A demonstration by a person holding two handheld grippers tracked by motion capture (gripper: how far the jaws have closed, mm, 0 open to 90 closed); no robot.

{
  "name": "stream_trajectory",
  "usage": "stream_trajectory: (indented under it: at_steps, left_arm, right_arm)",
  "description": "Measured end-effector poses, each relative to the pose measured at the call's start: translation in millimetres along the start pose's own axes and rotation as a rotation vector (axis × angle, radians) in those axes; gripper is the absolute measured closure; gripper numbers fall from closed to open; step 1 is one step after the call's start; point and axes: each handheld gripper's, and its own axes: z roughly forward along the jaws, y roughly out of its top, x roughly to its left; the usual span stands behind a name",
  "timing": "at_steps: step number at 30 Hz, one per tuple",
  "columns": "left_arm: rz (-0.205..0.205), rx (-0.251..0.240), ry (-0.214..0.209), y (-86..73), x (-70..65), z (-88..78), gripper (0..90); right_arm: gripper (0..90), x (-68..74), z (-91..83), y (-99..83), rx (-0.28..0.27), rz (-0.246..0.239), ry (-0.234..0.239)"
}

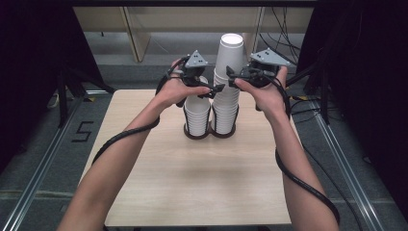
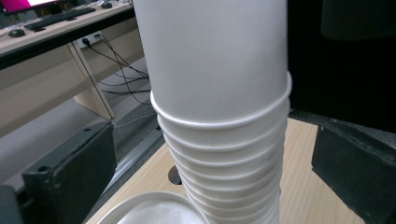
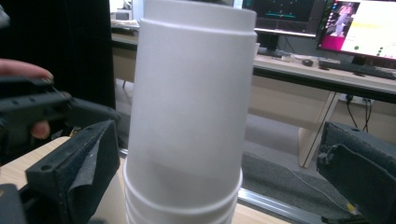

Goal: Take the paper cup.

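Forearms reach up from the bottom of the frame; left tongs and right tongs, both wide, flank the tall stack of white paper cups at centre of the pale wooden worktop, gripping nothing. No readable writing.

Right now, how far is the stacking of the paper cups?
Done: the tall stack already rises well above the short stack, and its top cup sits upside down. In hand: nothing; the left gripper and right gripper stand open beside the tall stack. Left: probably the short stack's cups.
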Motion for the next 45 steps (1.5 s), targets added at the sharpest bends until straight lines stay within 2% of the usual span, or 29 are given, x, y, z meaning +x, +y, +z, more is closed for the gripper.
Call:
stream_trajectory:
  at_steps: [5,6,10,11,14,16,23,26,28,30,35,45]
  left_arm:
    - [0.007,0.016,-0.006,-2.3,-2.5,12.0,0.0]
    - [-0.003,0.013,-0.007,-2.3,-2.4,13.6,0.0]
    - [-0.017,0.008,-0.018,-1.5,-2.6,18.7,0.7]
    - [-0.019,0.006,-0.021,-1.6,-2.9,19.8,0.9]
    - [-0.028,0.003,-0.025,-1.3,-3.3,22.2,1.9]
    - [-0.048,0.000,-0.036,0.3,-2.6,22.4,2.2]
    - [-0.062,0.005,-0.027,2.1,-1.3,26.7,5.8]
    - [-0.045,0.019,-0.028,2.6,-3.0,27.7,7.2]
    - [-0.055,0.013,-0.033,2.6,-3.5,28.6,8.7]
    - [-0.057,0.014,-0.034,2.7,-3.3,28.6,9.4]
    - [-0.071,0.013,-0.040,2.5,-2.2,27.3,10.4]
    - [-0.073,0.010,-0.036,2.1,-2.5,26.9,10.9]
  right_arm:
    - [0.5,-1.0,9.7,9.1,0.027,0.003,0.016]
    - [0.5,-2.1,11.5,10.1,0.034,-0.007,0.023]
    - [0.5,-1.5,17.0,11.3,0.044,0.009,0.034]
    - [0.5,-1.4,18.9,11.7,0.046,0.009,0.051]
    - [0.5,0.8,22.2,12.0,0.052,0.015,0.055]
    - [0.6,1.8,25.4,12.3,0.054,0.014,0.060]
    - [1.5,1.5,34.3,14.2,0.062,0.031,0.062]
    - [3.0,1.3,36.5,14.0,0.064,0.045,0.064]
    - [4.8,0.8,37.9,13.5,0.061,0.034,0.063]
    - [7.5,1.4,39.2,13.4,0.062,0.055,0.061]
    - [16.0,3.8,43.6,10.6,0.041,0.055,0.080]
    - [18.2,5.3,43.3,8.0,0.001,0.093,0.072]
